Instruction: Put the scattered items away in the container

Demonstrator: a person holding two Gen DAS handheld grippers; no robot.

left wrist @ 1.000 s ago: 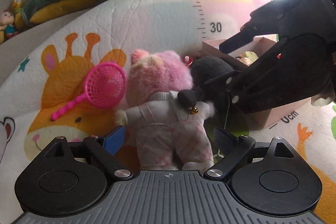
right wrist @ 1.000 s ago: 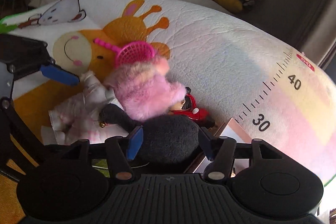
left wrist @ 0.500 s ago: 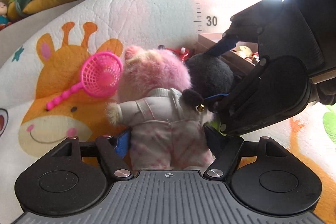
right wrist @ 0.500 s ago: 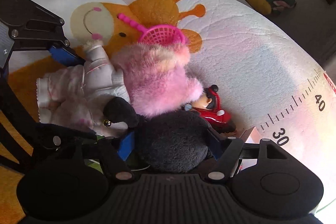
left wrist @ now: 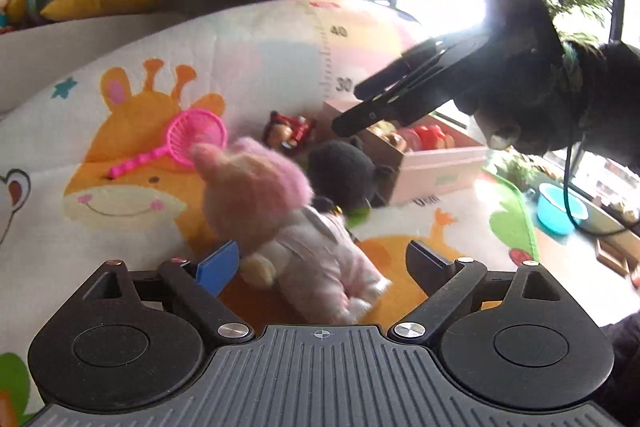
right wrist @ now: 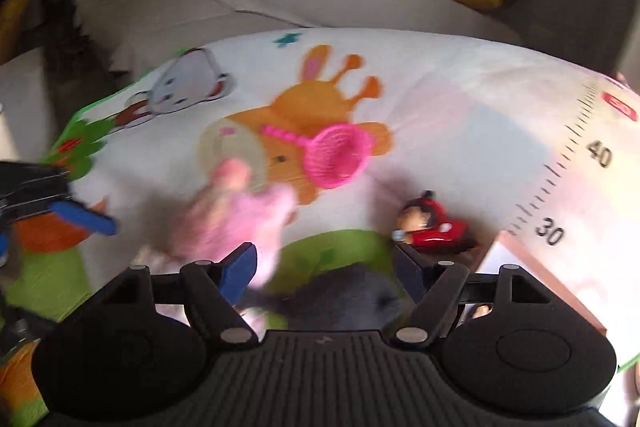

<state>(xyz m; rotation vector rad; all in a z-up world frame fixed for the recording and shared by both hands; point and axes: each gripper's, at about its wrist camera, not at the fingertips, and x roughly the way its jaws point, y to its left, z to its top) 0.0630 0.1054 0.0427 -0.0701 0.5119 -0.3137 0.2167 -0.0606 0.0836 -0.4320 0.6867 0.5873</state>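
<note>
Now the pink plush doll [left wrist: 276, 211] and black plush [left wrist: 344, 175] are lying loose on the play mat [left wrist: 256, 55] beside the box [left wrist: 432, 163]; both tongs [left wrist: 320, 259] [right wrist: 324, 267], clamped a moment ago, are pulling back with jaws apart, leaving the toys unboxed.

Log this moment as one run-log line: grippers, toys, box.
left gripper: open, around pink plush doll | right gripper: open, over black plush | pink net, red toy car: on mat | box: holds toys
</note>
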